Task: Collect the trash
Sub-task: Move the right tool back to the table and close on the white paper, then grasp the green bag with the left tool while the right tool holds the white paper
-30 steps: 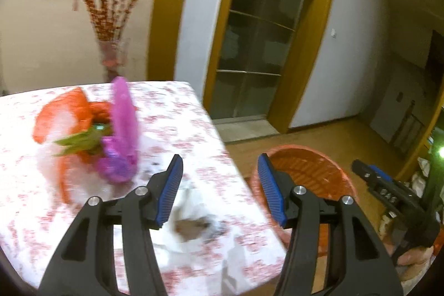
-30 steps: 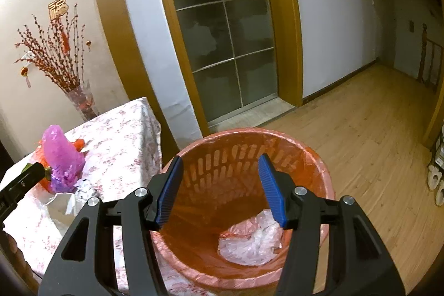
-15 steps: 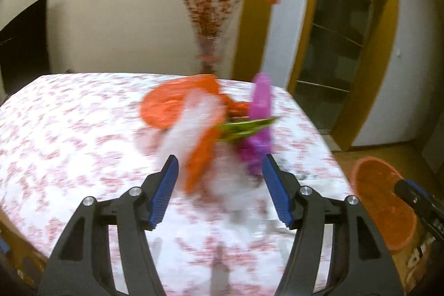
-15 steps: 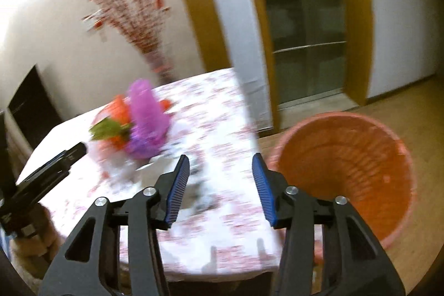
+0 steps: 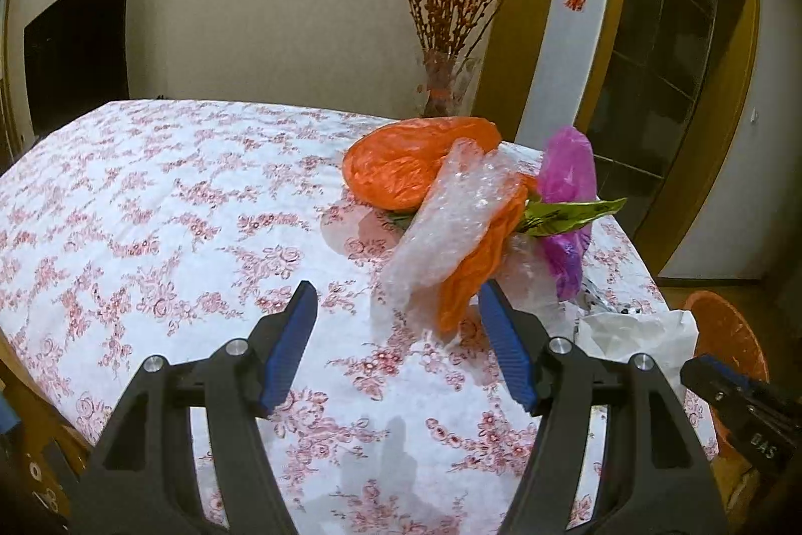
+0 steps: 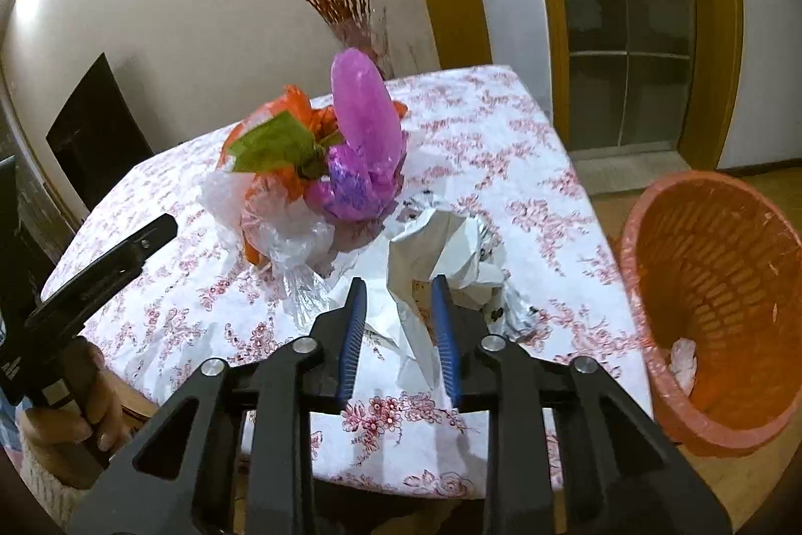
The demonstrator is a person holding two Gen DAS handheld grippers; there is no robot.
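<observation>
floral tablecloth [image 5: 150, 204] | vase of red twigs [image 5: 443, 83] | glazed door [image 6: 626, 33] | dark panel, perhaps a screen [image 5: 75, 43]

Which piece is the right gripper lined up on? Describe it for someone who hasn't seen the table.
On the floral table, find the bright heap of bags. Nearer the bin side lies a crumpled white paper bag, just ahead of the right gripper. It is the only opaque white piece; its neighbours are orange, purple or clear.

From my left wrist camera, the orange basket [image 5: 722, 334] shows only a sliver behind the table [image 5: 150, 209] edge, and the right gripper [image 5: 742, 404] is cut off at the frame's border. On my right camera, the white paper bag [image 6: 426, 249] hides its own contents; the crumpled scrap inside the basket [image 6: 712, 284] is too small to identify.
</observation>
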